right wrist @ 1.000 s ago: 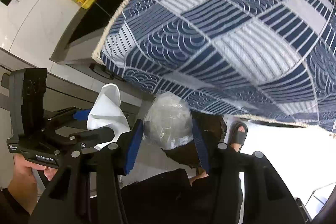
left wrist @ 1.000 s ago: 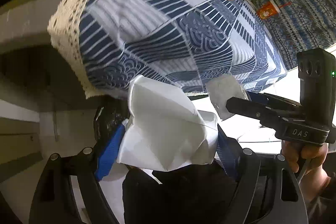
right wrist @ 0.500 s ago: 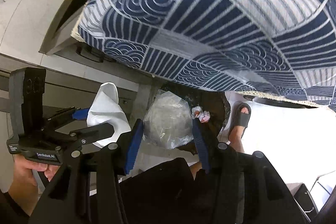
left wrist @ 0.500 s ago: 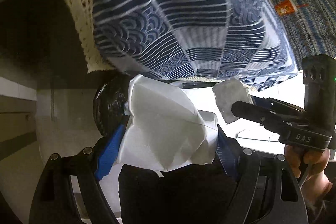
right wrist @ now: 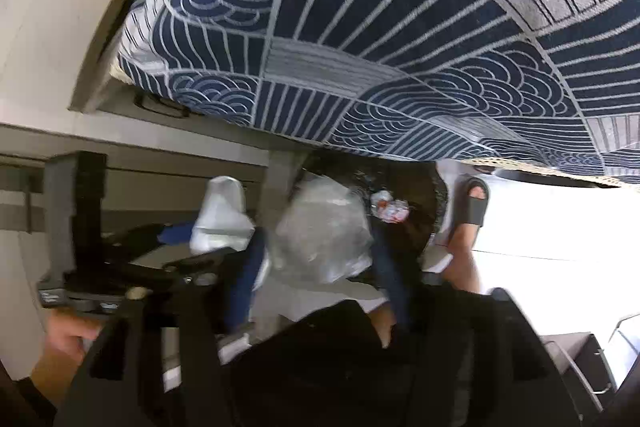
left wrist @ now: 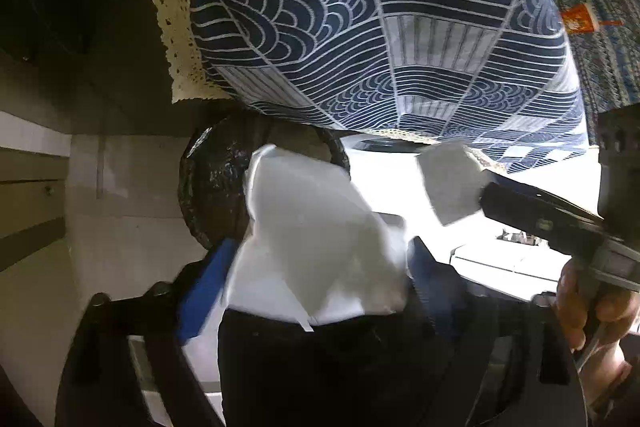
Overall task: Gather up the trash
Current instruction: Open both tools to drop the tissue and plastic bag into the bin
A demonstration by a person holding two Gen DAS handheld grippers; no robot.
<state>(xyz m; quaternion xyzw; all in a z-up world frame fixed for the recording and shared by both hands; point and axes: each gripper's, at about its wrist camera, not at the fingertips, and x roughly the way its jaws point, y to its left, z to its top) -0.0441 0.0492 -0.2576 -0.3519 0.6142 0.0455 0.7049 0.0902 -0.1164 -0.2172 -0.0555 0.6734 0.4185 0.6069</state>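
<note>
left tool (left wrist: 316,279) clamped on white paper (left wrist: 312,239); right tool (right wrist: 316,259) clamped on crumpled plastic (right wrist: 324,231).

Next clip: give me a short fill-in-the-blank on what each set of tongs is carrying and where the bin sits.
1. The left tongs are shut on crumpled white ____.
2. The right tongs grip a crumpled clear ____ bag.
3. The bin liner under the table edge is ____ in colour.
4. The tablecloth is white and ____.

Missing words: paper; plastic; black; blue
</note>
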